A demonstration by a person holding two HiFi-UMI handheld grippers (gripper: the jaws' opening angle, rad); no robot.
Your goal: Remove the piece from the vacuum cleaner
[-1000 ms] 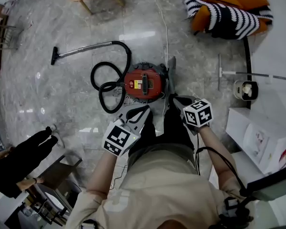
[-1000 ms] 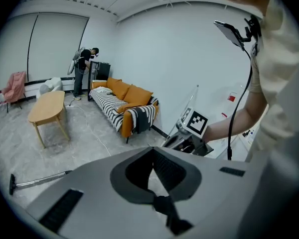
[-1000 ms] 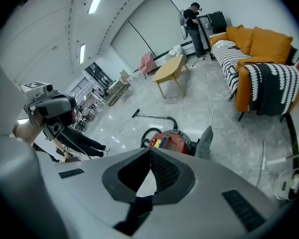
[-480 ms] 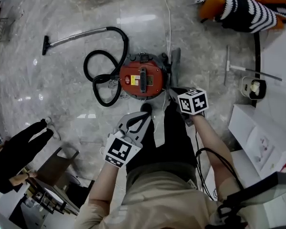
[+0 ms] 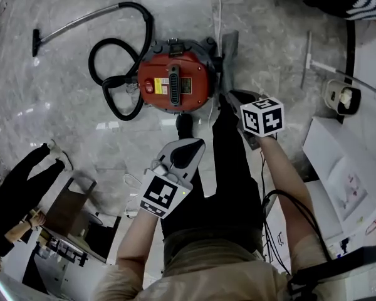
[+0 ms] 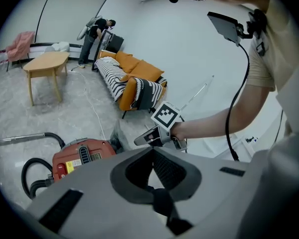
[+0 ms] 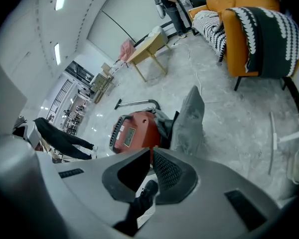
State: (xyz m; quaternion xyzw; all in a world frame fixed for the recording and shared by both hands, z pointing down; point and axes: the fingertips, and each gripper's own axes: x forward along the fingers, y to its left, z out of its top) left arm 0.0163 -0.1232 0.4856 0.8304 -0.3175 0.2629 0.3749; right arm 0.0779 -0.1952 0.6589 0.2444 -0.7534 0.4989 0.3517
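Head view: red vacuum cleaner [image 5: 175, 83] on the floor [image 5: 269, 55] just ahead of both tongs, grey piece [image 5: 230, 58] on its side nearest the right tongs [image 5: 233, 98], left tongs [image 5: 194, 146] further back, arms [image 5: 282, 174] angled down and forward. Left gripper view: left tongs [image 6: 152, 149] closed, empty. Right gripper view: right tongs [image 7: 152, 151] closed, empty, piece [image 7: 189, 121] straight beyond the tips. It looks dusty, light and fairly stiff; grip its narrow top edge.
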